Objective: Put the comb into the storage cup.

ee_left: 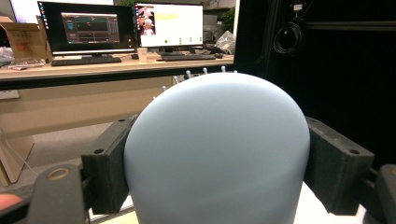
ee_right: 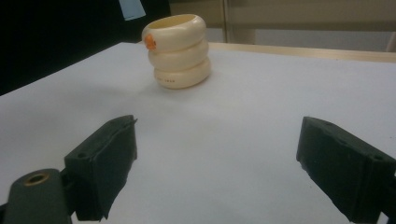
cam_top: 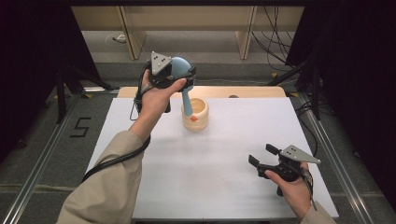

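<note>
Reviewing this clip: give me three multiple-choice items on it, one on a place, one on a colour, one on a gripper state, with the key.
1. Where does the cream holder stand?
A. on the white table, toward its far edge
B. on the floor
C. in the right gripper

2. What colour is the brush in the left gripper?
A. red
B. pale blue
C. black

3. How do the right gripper's jaws stand?
A. shut on the holder
B. shut on the brush
C. open, with nothing between them

Key: 1 A, the high view shows it on the table beyond the middle. 2 B, the left gripper view shows its pale blue head clamped between the jaws. 3 C, the right gripper view shows bare table between the wide jaws.
</note>
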Motion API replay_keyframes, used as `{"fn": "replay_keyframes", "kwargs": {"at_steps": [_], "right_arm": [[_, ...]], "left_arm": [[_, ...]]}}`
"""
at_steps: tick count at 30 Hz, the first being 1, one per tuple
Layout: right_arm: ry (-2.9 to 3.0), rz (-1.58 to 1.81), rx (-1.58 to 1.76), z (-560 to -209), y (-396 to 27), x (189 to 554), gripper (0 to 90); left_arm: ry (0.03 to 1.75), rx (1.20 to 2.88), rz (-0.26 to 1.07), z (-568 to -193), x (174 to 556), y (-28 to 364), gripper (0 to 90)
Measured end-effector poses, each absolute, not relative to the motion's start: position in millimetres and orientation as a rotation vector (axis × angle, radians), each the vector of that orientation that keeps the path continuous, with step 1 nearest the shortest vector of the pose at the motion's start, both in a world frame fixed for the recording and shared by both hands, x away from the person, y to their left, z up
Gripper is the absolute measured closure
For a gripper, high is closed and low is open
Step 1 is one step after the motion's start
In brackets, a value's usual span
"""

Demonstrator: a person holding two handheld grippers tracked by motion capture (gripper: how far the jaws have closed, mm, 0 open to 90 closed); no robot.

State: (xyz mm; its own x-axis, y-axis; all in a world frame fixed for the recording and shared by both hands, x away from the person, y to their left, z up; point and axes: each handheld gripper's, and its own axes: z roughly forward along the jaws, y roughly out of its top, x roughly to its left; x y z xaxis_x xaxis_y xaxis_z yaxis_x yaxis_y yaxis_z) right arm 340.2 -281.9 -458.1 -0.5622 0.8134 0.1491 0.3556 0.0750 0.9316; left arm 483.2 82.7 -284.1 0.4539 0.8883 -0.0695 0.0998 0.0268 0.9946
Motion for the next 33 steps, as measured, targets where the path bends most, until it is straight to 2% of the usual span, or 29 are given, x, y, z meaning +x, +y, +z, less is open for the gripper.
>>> {"fn": "replay_keyframes", "kwargs": {"at_steps": [33], "right_arm": [[1.947,1.494,1.153,-458.3,-282.1,340.4,13.0]], "left_arm": [[0.903,1.416,0.794,-291.0,494.8,76.0,19.7]]}}
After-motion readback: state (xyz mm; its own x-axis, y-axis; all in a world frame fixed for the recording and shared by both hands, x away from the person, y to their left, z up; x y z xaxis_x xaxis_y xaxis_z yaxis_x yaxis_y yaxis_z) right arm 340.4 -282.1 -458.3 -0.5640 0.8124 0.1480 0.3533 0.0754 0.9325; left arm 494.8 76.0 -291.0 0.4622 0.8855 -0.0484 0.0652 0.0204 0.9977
